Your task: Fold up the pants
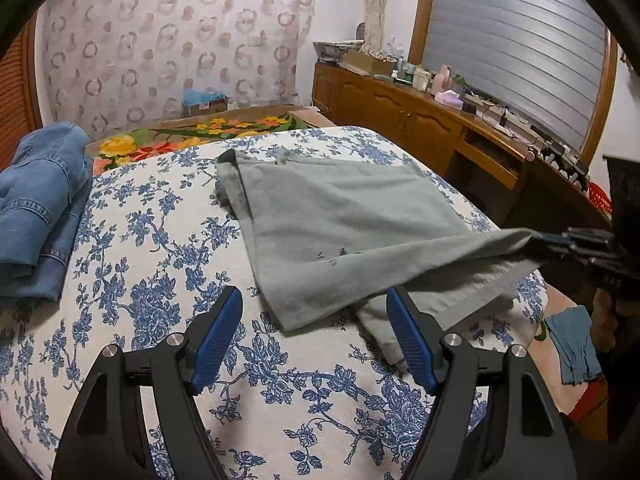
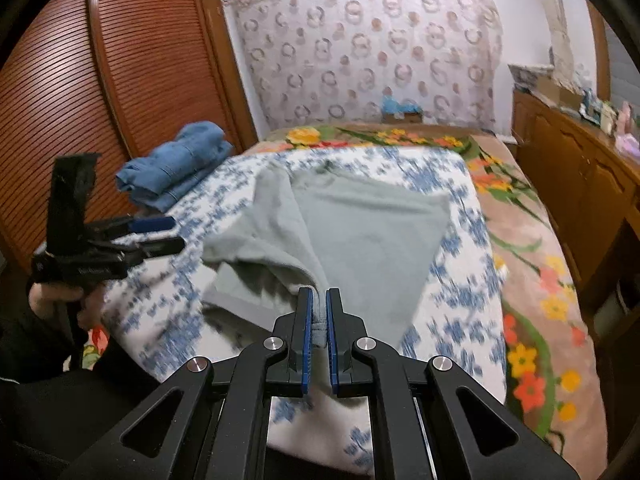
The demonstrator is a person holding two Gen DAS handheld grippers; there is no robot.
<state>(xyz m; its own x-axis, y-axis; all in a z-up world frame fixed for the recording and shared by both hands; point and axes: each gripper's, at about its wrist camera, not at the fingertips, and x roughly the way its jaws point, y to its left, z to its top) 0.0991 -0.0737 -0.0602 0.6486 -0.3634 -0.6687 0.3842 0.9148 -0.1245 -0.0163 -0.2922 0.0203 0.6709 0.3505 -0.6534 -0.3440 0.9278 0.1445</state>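
One pants (image 1: 340, 216) leg hem pinched in right hand-held gripper (image 2: 319, 300), long axis toward headboard; left hand-held gripper (image 1: 314, 312) apart.

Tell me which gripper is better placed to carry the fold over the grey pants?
The right gripper: its jaws already pinch the grey pants edge, lifted. The left gripper is open and holds nothing.
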